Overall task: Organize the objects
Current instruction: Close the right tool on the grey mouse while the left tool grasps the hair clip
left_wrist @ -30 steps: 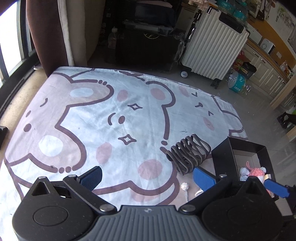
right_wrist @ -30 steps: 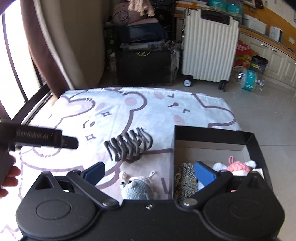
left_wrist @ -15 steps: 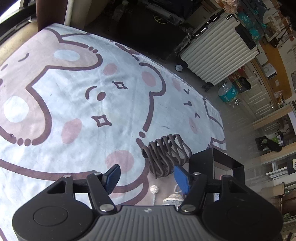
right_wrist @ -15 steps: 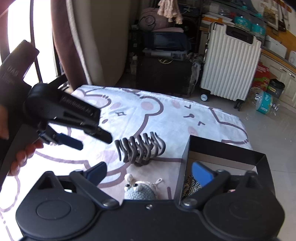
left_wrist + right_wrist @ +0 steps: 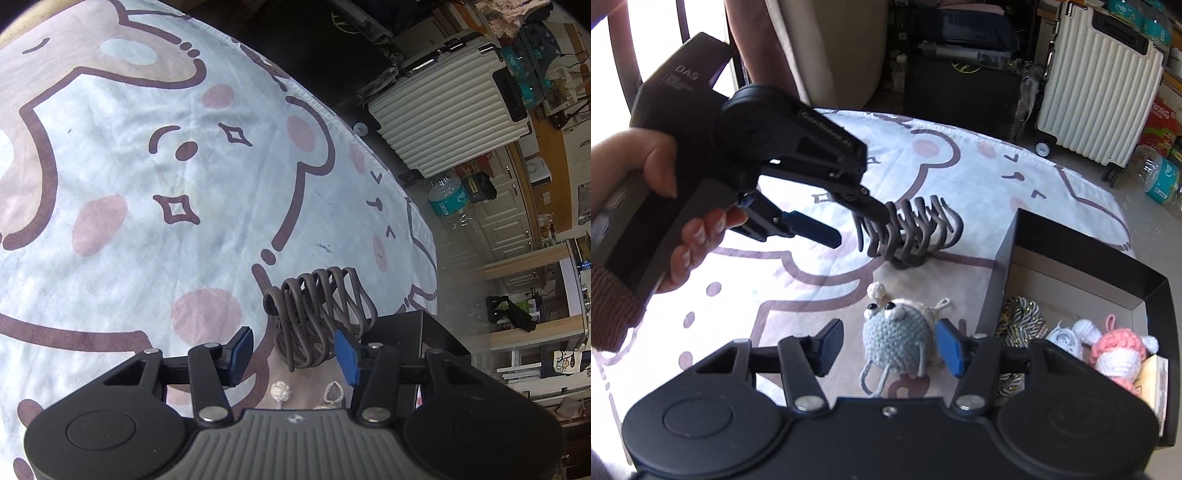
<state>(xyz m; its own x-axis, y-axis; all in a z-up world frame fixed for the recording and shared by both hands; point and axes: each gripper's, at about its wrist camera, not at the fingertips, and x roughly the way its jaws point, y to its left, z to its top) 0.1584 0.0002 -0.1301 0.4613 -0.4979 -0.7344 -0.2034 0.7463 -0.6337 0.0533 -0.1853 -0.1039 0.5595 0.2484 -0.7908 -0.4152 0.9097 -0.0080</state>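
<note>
1. Box [image 5: 1082,254], black, open: holds braided cord [image 5: 1021,317], white + pink knit toys [image 5: 1115,354].
2. Left gripper [image 5: 293,350] jaws closing round hair claw [image 5: 317,314], not gripping.
3. Right gripper [image 5: 886,349] jaws closing round grey knit toy [image 5: 895,336] on blanket [image 5: 979,177], no contact.

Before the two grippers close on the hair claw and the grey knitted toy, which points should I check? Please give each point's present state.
1. Hair claw lies between the left gripper fingers, jaws just closing: ok.
2. Left pads pressing on the claw: cannot tell.
3. Grey knitted toy sits between the right gripper fingers, jaws just closing: ok.
4. Right pads touching the toy: not ok, gaps show on both sides.
5. Black box has free floor for more things: ok.
</note>
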